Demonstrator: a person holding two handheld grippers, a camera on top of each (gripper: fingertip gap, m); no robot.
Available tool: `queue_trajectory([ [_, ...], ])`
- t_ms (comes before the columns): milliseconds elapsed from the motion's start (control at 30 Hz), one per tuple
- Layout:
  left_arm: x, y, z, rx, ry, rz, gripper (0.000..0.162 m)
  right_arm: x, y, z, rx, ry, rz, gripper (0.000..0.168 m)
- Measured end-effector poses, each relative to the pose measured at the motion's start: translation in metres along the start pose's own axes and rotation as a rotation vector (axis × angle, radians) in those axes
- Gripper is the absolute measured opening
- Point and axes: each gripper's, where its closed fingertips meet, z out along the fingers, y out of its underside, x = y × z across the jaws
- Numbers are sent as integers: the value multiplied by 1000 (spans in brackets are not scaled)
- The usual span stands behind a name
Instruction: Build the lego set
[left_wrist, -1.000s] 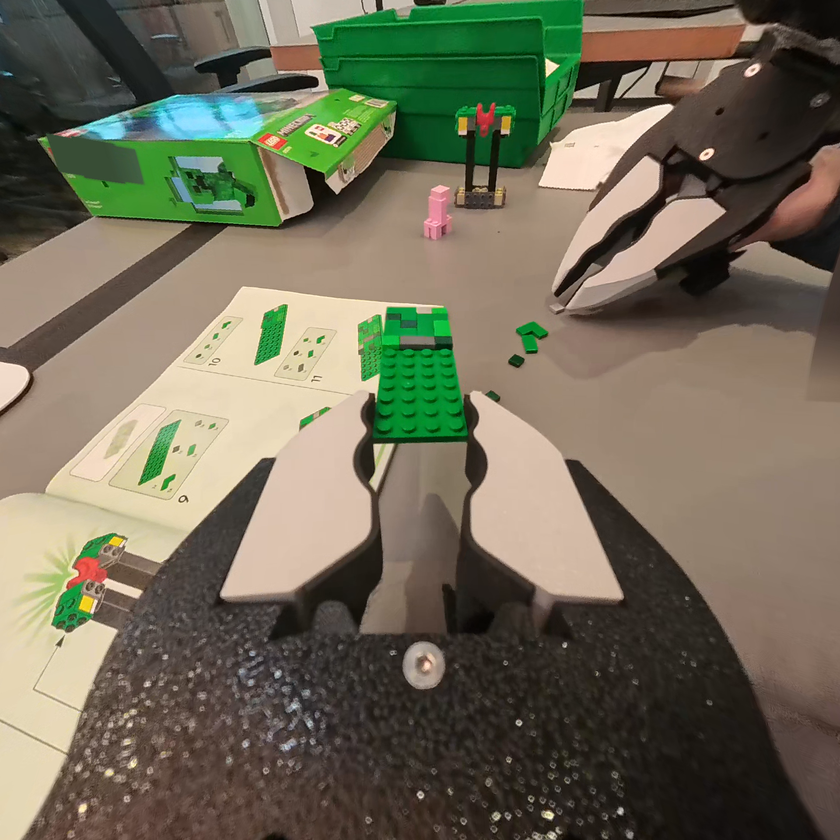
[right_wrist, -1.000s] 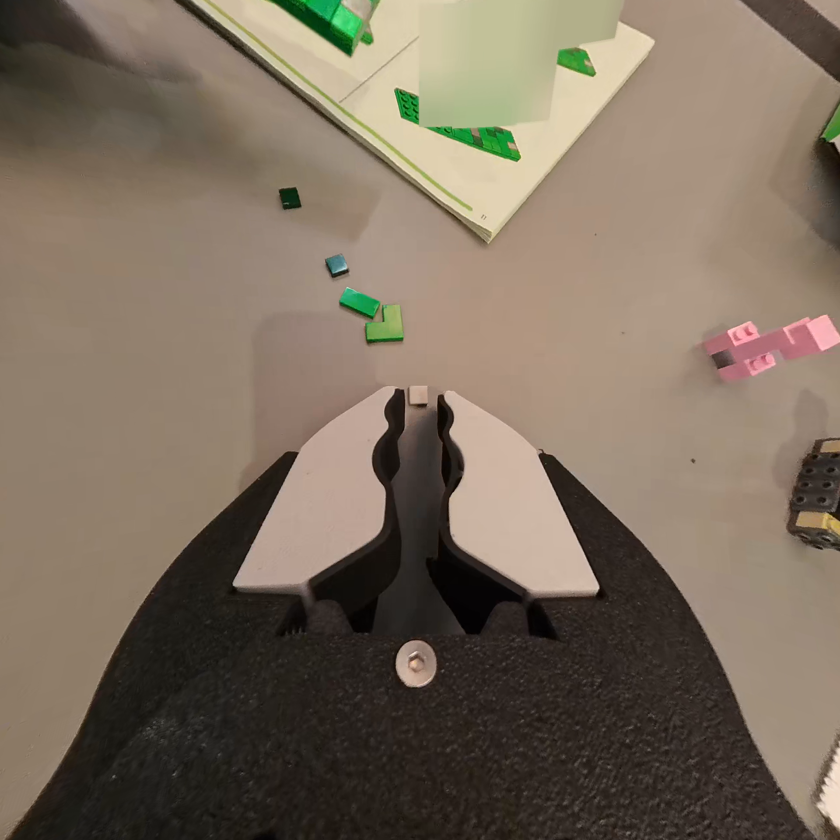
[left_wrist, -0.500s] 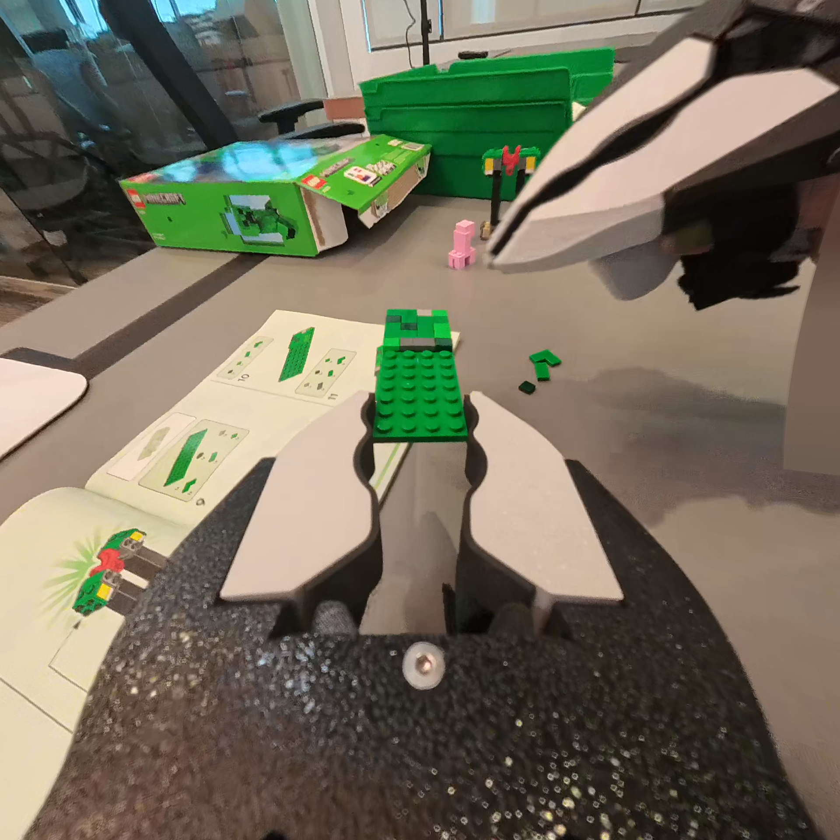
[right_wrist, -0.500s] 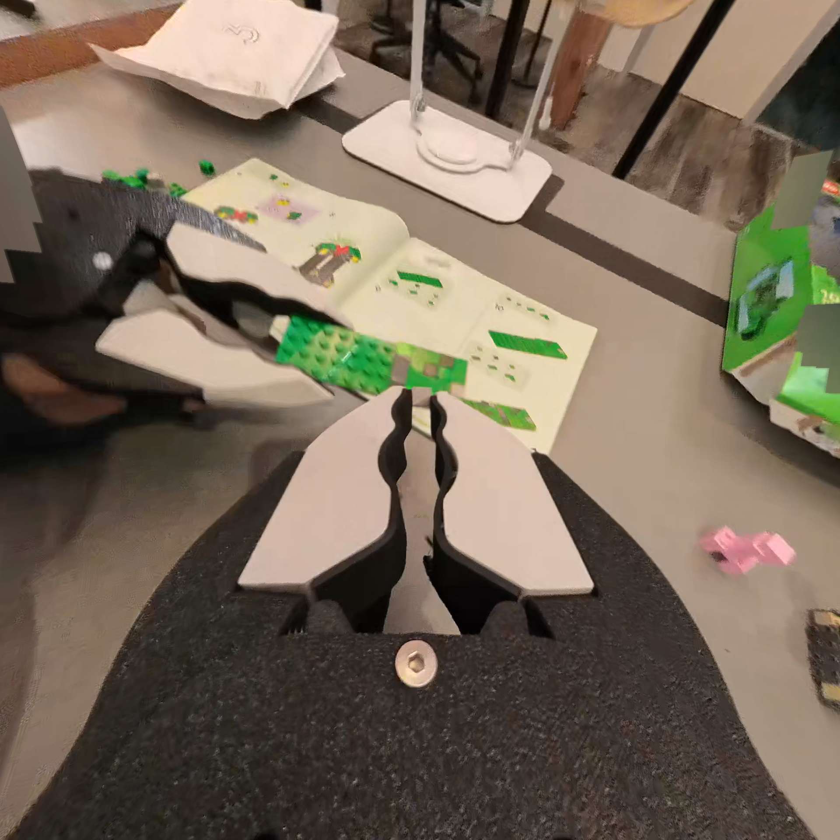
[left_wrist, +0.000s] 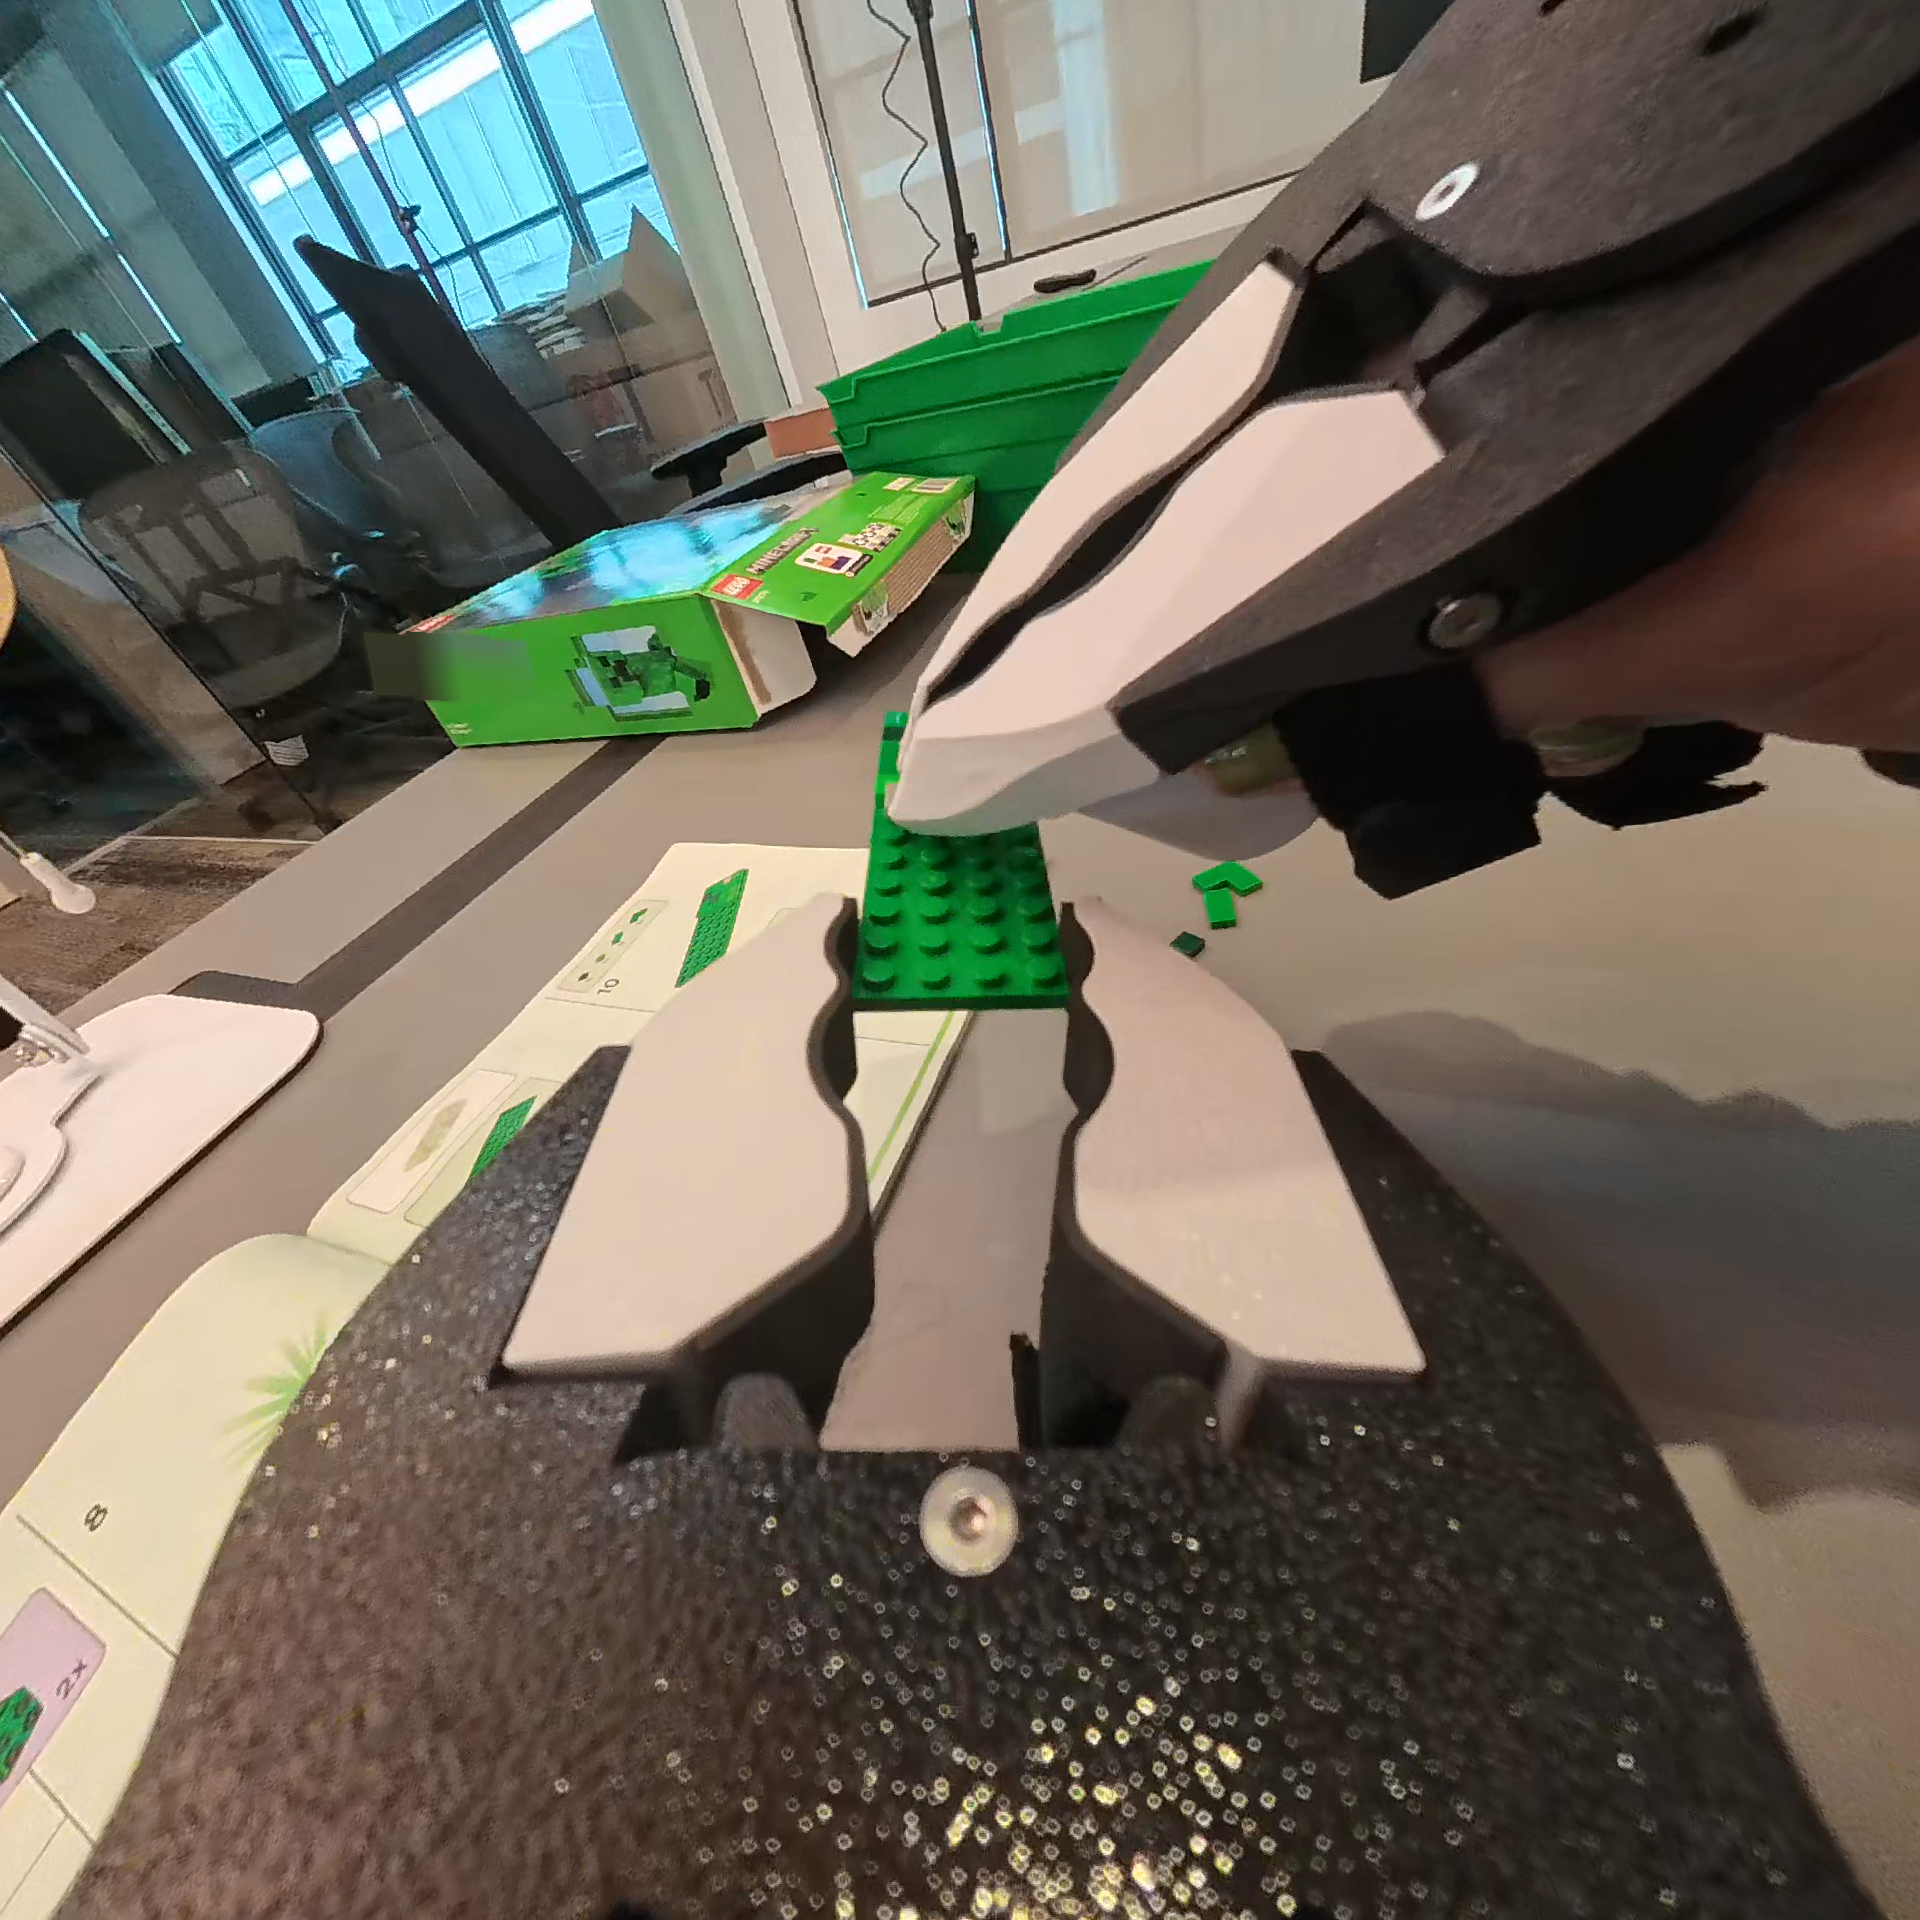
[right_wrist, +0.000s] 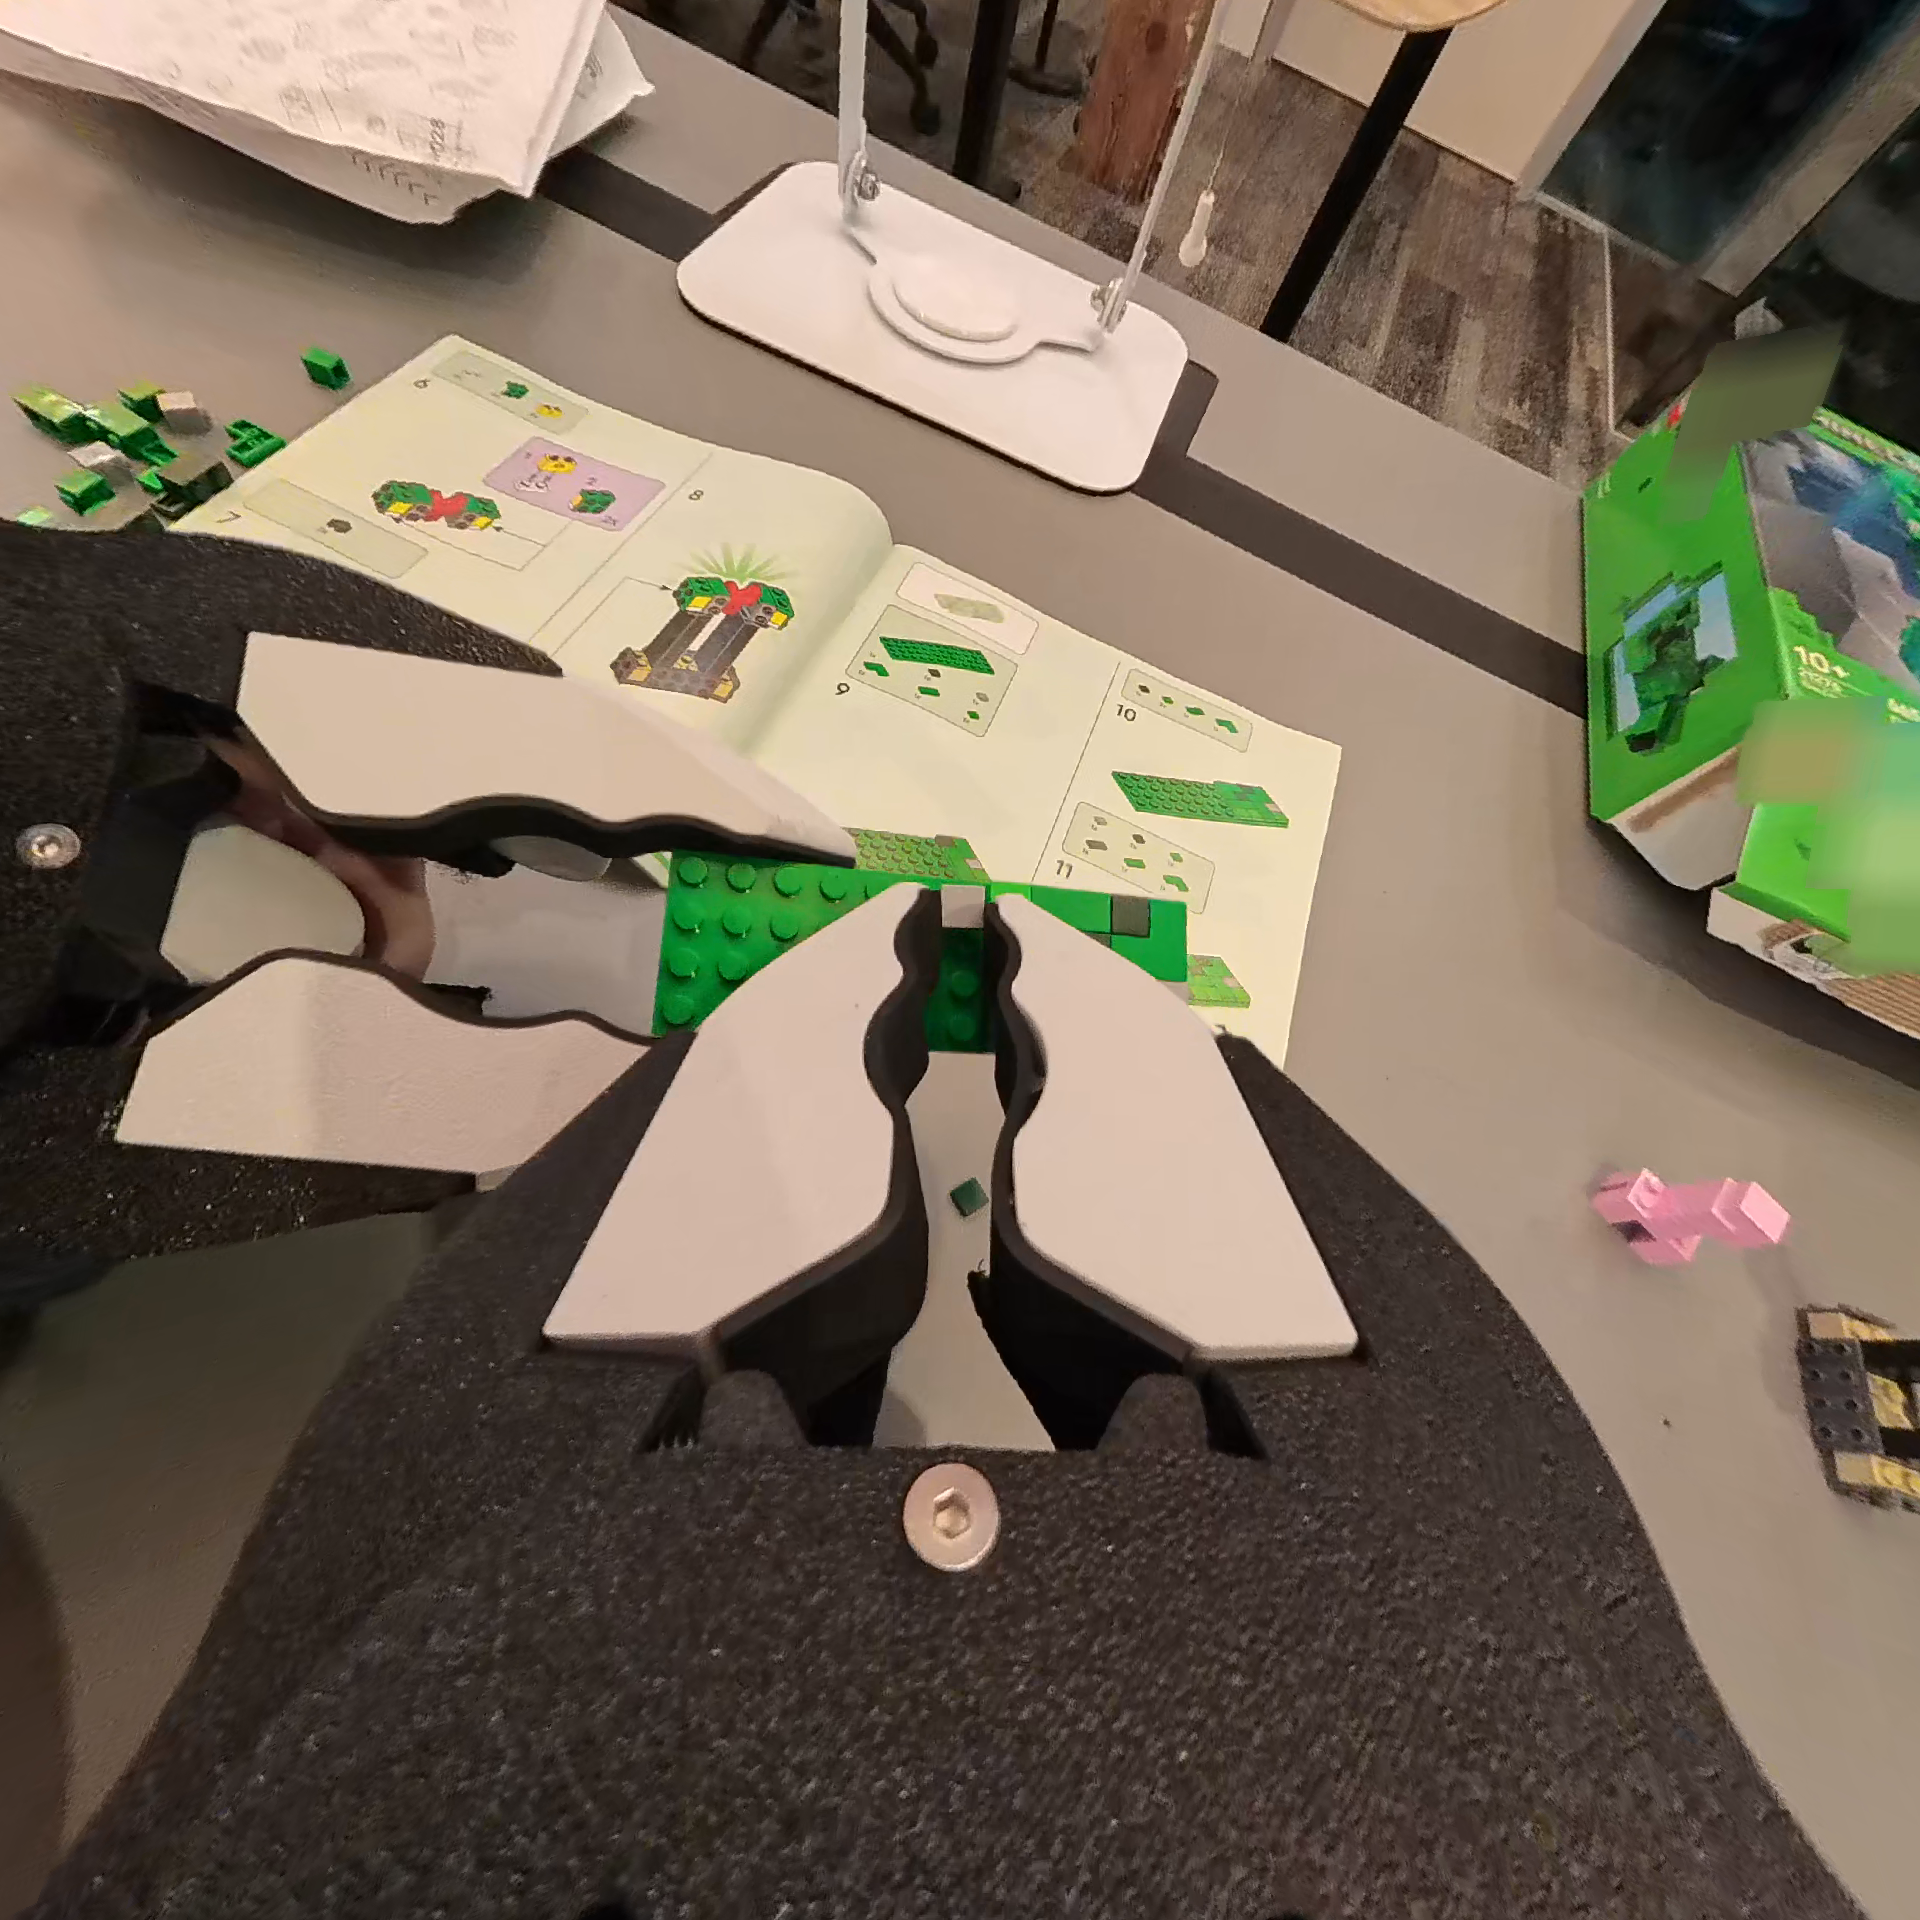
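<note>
Between two grippers, one green plate (left_wrist: 961, 935)

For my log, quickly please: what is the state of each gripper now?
Left gripper: closed on the green studded plate.
Right gripper: closed on a small light grey tile, over the plate.

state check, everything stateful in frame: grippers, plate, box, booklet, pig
left gripper: shut on green plate
right gripper: shut on small grey tile, over the plate
green plate: held level, tiles on far end
set box: on its side, end flap open
instruction booklet: open, flat
pink pig: tipped over
</note>
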Motion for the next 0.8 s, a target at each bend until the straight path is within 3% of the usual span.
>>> queue_trajectory([
  [533, 6, 0, 2, -1, 36, 7, 36, 3, 6, 0, -17, 1, 44, 9],
  [800, 7, 0, 2, -2, 56, -5, 36, 3, 7, -4, -28, -4, 40, 18],
])
